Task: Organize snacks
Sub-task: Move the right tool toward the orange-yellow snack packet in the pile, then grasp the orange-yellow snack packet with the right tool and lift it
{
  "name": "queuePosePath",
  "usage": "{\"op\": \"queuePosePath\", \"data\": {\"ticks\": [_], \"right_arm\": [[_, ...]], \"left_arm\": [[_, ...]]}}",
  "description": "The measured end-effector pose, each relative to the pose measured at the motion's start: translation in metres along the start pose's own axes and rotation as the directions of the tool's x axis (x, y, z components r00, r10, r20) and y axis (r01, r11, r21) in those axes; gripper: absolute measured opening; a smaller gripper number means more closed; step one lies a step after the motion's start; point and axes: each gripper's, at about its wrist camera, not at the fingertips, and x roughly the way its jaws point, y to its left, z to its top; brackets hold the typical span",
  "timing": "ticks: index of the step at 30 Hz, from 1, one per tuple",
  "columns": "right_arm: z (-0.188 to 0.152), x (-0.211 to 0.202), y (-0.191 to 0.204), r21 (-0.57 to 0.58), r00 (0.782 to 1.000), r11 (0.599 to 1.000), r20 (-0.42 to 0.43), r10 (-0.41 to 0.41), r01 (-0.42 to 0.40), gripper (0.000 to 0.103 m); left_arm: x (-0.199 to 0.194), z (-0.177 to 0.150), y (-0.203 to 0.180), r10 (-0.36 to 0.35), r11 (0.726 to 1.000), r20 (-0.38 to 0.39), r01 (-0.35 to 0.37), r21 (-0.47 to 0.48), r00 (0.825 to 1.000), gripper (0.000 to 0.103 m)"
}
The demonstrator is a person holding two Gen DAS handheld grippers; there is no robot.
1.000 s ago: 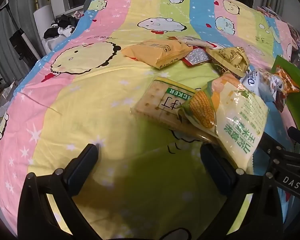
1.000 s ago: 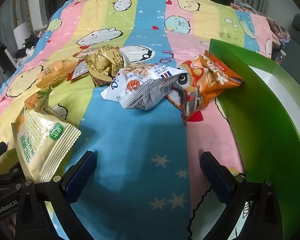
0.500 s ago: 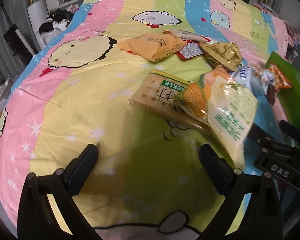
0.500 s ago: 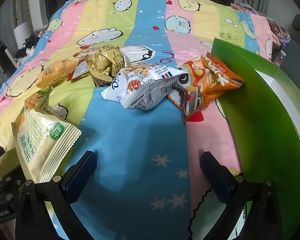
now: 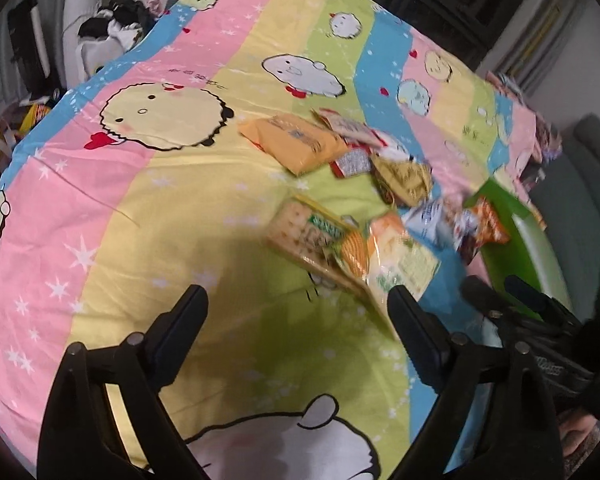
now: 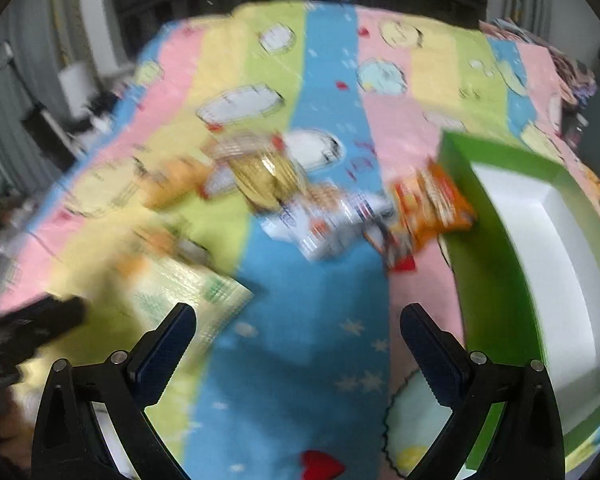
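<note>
- Left gripper [image 5: 296, 312] spread wide, just narrowing, empty; right gripper [image 6: 298, 330] likewise agape.
- Corn snack bag [image 5: 396, 264] beyond left's right finger, mid-bedspread [image 5: 140, 200], pale yellow, overlapping cracker pack [image 5: 304, 232].

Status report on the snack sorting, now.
Left gripper jaws just been closing, nothing between them; right gripper open, empty. Snack packets loose on bedsheet. Green box unobstructed.

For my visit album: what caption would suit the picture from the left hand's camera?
Open left tool above a cartoon bedsheet, with a cracker pack, corn snack bag and other snacks beside a green box.
</note>
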Motion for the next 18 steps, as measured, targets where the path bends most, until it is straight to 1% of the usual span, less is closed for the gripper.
{"op": "queuePosePath", "data": {"ticks": [1, 2, 4, 7, 8, 9, 10, 12, 14, 15, 17, 18], "right_arm": [[0.011, -0.008, 0.002, 0.01, 0.999, 0.999, 0.005, 0.044, -0.044, 0.102], [0.018, -0.011, 0.004, 0.014, 0.998, 0.997, 0.003, 0.07, -0.07, 0.102], [0.04, -0.012, 0.01, 0.023, 0.989, 0.989, -0.013, 0.145, -0.144, 0.102], [0.077, 0.0, 0.024, 0.025, 0.962, 0.964, -0.06, 0.266, -0.265, 0.102], [0.093, 0.01, 0.03, 0.033, 0.947, 0.951, -0.081, 0.31, -0.309, 0.098], [0.101, 0.015, 0.034, 0.04, 0.939, 0.944, -0.094, 0.331, -0.328, 0.094], [0.113, 0.026, 0.039, 0.048, 0.928, 0.936, -0.116, 0.353, -0.35, 0.092], [0.132, 0.049, 0.049, 0.065, 0.911, 0.924, -0.159, 0.382, -0.376, 0.083], [0.149, 0.075, 0.06, 0.078, 0.887, 0.913, -0.216, 0.408, -0.401, 0.076], [0.154, 0.087, 0.065, 0.082, 0.876, 0.908, -0.242, 0.417, -0.41, 0.075], [0.162, 0.112, 0.074, 0.082, 0.857, 0.905, -0.294, 0.423, -0.418, 0.074], [0.164, 0.123, 0.078, 0.08, 0.853, 0.906, -0.313, 0.418, -0.415, 0.074]], "left_arm": [[-0.003, 0.008, 0.003, -0.013, 1.0, 0.006, 0.013, -0.021, 1.0, 0.088], [-0.005, 0.014, 0.005, -0.022, 0.999, 0.008, 0.022, -0.032, 1.0, 0.088], [-0.004, 0.031, 0.012, -0.024, 0.998, 0.007, 0.025, -0.059, 1.0, 0.086], [0.005, 0.05, 0.019, -0.03, 0.997, -0.011, 0.029, -0.078, 0.999, 0.081], [0.012, 0.059, 0.021, -0.039, 0.996, -0.025, 0.037, -0.085, 0.999, 0.079], [0.021, 0.067, 0.022, -0.053, 0.994, -0.039, 0.049, -0.098, 0.998, 0.077], [0.027, 0.074, 0.023, -0.067, 0.992, -0.05, 0.061, -0.113, 0.996, 0.075], [0.04, 0.085, 0.024, -0.09, 0.987, -0.064, 0.081, -0.136, 0.994, 0.072], [0.054, 0.098, 0.024, -0.095, 0.984, -0.073, 0.082, -0.159, 0.993, 0.07], [0.061, 0.103, 0.023, -0.098, 0.982, -0.073, 0.085, -0.17, 0.992, 0.07], [0.076, 0.111, 0.022, -0.102, 0.98, -0.098, 0.083, -0.179, 0.99, 0.068], [0.082, 0.113, 0.023, -0.099, 0.98, -0.108, 0.079, -0.182, 0.989, 0.064]]}}
